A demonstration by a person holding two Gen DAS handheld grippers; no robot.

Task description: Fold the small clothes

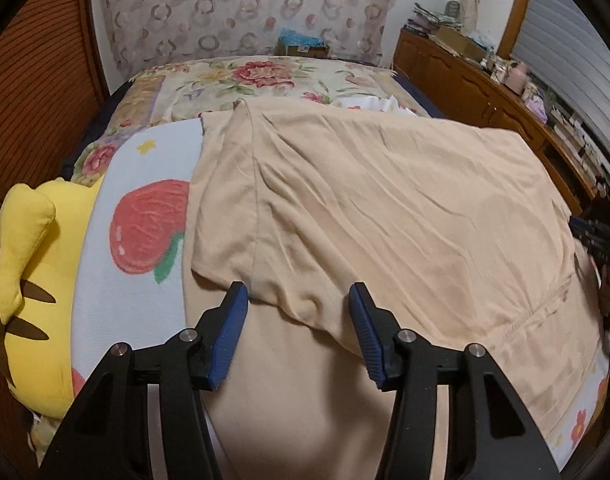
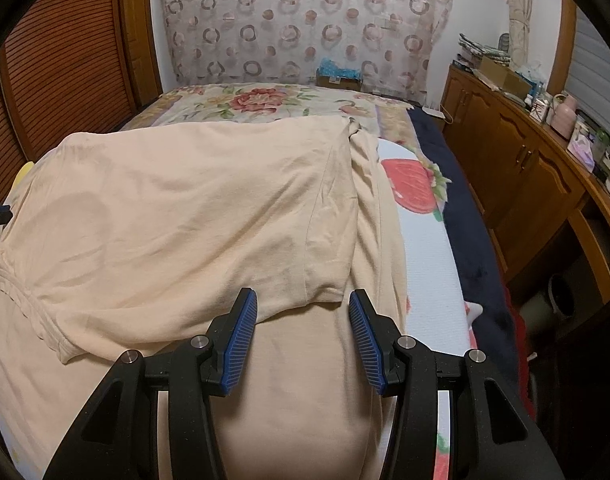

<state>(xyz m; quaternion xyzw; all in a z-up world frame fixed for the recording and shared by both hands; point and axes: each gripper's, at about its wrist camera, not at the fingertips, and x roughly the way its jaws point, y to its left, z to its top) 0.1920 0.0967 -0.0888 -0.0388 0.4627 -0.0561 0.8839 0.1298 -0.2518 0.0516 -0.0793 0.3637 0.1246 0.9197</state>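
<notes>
A beige T-shirt lies on the bed, its upper part folded down over its lower part; it also shows in the right wrist view. My left gripper is open and empty, its blue pads on either side of the folded edge by the left sleeve. My right gripper is open and empty at the folded edge by the right sleeve. The right gripper's tip shows at the far right of the left wrist view.
The shirt rests on a white strawberry-print blanket over a floral bedspread. A yellow striped plush lies at the left. A wooden cabinet with clutter runs along the right. A louvred wooden door stands at the left.
</notes>
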